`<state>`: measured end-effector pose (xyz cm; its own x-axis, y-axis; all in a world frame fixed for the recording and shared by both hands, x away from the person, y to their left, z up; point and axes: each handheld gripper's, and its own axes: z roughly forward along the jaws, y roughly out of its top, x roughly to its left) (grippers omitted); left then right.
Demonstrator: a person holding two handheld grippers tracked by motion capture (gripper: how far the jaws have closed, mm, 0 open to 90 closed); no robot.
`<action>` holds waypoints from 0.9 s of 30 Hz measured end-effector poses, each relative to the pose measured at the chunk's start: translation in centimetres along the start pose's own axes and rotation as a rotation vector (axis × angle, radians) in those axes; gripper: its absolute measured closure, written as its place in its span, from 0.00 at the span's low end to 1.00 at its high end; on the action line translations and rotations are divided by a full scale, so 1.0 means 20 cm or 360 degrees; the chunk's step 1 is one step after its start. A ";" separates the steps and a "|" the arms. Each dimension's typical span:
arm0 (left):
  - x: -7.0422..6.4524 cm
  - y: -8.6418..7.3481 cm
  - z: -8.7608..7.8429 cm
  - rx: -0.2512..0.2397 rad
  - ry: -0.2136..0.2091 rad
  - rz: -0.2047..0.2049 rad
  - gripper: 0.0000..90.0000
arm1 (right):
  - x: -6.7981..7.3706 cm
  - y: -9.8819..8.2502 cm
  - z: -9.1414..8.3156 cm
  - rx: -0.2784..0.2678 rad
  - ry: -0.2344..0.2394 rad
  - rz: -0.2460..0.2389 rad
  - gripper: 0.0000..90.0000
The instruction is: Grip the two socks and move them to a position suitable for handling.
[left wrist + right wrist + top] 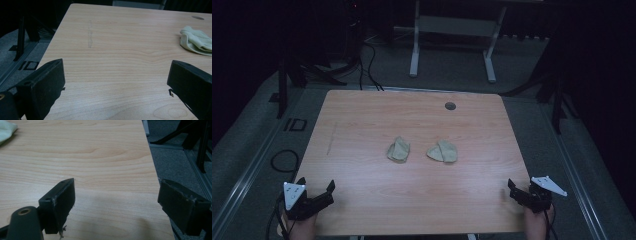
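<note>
Showing both tools at the near table (362, 120) corners: left gripper (317, 189) and right gripper (518, 190), jaws wide, nothing held. Left cloth (398, 149) and right cloth (443, 151) lie mid-table, well apart from each gripper, fwd and inward; approx. equidistant.

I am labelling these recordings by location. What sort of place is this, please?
Probably a lab or recording studio: a bare light wooden table on grey carpet, a white metal desk frame behind, dark surroundings, and black cables on the floor.
</note>
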<state>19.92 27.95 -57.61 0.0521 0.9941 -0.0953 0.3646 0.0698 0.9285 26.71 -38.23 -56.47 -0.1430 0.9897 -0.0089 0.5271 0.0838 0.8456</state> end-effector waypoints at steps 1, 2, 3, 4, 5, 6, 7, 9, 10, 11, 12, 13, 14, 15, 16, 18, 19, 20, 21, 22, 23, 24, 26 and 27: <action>0.00 0.00 0.00 0.0000 -0.0003 0.0003 0.02 | 0.00 0.00 0.00 0.0004 0.0006 -0.0006 0.16; 0.00 0.00 0.00 0.0002 -0.0005 0.0002 0.02 | 0.00 0.00 0.00 0.0013 0.0016 -0.0011 0.16; 0.00 0.00 0.00 0.0003 -0.0005 0.0000 0.02 | 0.01 0.00 0.01 0.0026 0.0026 -0.0025 0.16; 0.00 0.00 0.00 0.0000 -0.0005 -0.0004 0.02 | 0.01 0.01 0.01 0.0031 0.0028 -0.0033 0.16; 0.00 0.00 0.00 0.0000 -0.0005 -0.0004 0.02 | 0.01 0.01 0.01 0.0031 0.0028 -0.0033 0.16; 0.00 0.00 0.00 0.0003 -0.0016 -0.0003 0.02 | 0.02 0.01 0.01 0.0040 0.0057 -0.0043 0.16; 0.00 0.00 0.00 0.0004 -0.0016 0.0000 0.02 | 0.02 0.01 0.02 0.0042 0.0064 -0.0045 0.16; 0.01 0.01 0.00 0.0011 -0.0027 0.0006 0.02 | 0.03 0.02 0.01 0.0063 0.0089 -0.0061 0.16; 0.00 0.01 0.00 0.0014 -0.0024 0.0008 0.02 | 0.03 0.02 0.01 0.0067 0.0093 -0.0082 0.16; 0.00 0.01 0.00 0.0018 -0.0027 0.0004 0.02 | 0.04 0.03 0.01 0.0076 0.0092 -0.0096 0.16; 0.00 0.01 0.00 0.0029 -0.0024 -0.0004 0.02 | 0.04 0.04 0.01 0.0089 0.0087 -0.0106 0.16; 0.00 0.01 0.00 0.0041 -0.0015 -0.0014 0.02 | 0.05 0.04 0.00 0.0089 0.0093 -0.0112 0.16; 0.00 0.01 0.00 0.0051 -0.0017 -0.0019 0.02 | 0.06 0.05 0.00 0.0094 0.0109 -0.0104 0.16; -0.01 0.01 0.00 0.0054 -0.0023 -0.0019 0.02 | 0.06 0.06 0.00 0.0111 0.0127 -0.0090 0.16; -0.01 0.01 0.00 0.0058 -0.0020 -0.0014 0.02 | 0.07 0.07 0.01 0.0132 0.0143 -0.0071 0.16; -0.01 0.01 0.00 0.0062 -0.0019 -0.0008 0.02 | 0.09 0.08 0.01 0.0148 0.0190 -0.0045 0.15; -0.02 0.01 0.00 0.0057 -0.0030 -0.0008 0.02 | 0.11 0.09 0.02 0.0160 0.0208 -0.0052 0.15; -0.02 0.01 0.00 0.0057 -0.0029 -0.0011 0.02 | 0.12 0.09 0.02 0.0155 0.0216 -0.0060 0.14; -0.02 0.01 0.00 0.0060 -0.0019 -0.0011 0.02 | 0.14 0.10 0.03 0.0154 0.0230 -0.0060 0.14; -0.02 0.01 0.00 0.0059 -0.0018 -0.0027 0.02 | 0.15 0.10 0.03 0.0154 0.0248 -0.0055 0.14; -0.03 0.01 0.00 0.0060 -0.0023 -0.0036 0.02 | 0.16 0.11 0.04 0.0161 0.0287 -0.0036 0.14; -0.03 0.02 0.00 0.0071 -0.0048 -0.0049 0.02 | 0.17 0.11 0.04 0.0163 0.0310 -0.0025 0.14; -0.05 0.02 0.00 0.0096 -0.0076 -0.0017 0.02 | 0.19 0.13 0.06 0.0176 0.0327 -0.0029 0.15; -0.06 0.02 0.00 0.0114 -0.0094 0.0007 0.02 | 0.21 0.14 0.06 0.0182 0.0352 -0.0037 0.14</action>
<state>19.98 26.83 -57.08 0.1077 0.9876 -0.1141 0.4299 0.0573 0.9010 28.64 -33.68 -54.87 -0.3296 0.9388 0.1000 0.6110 0.1313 0.7807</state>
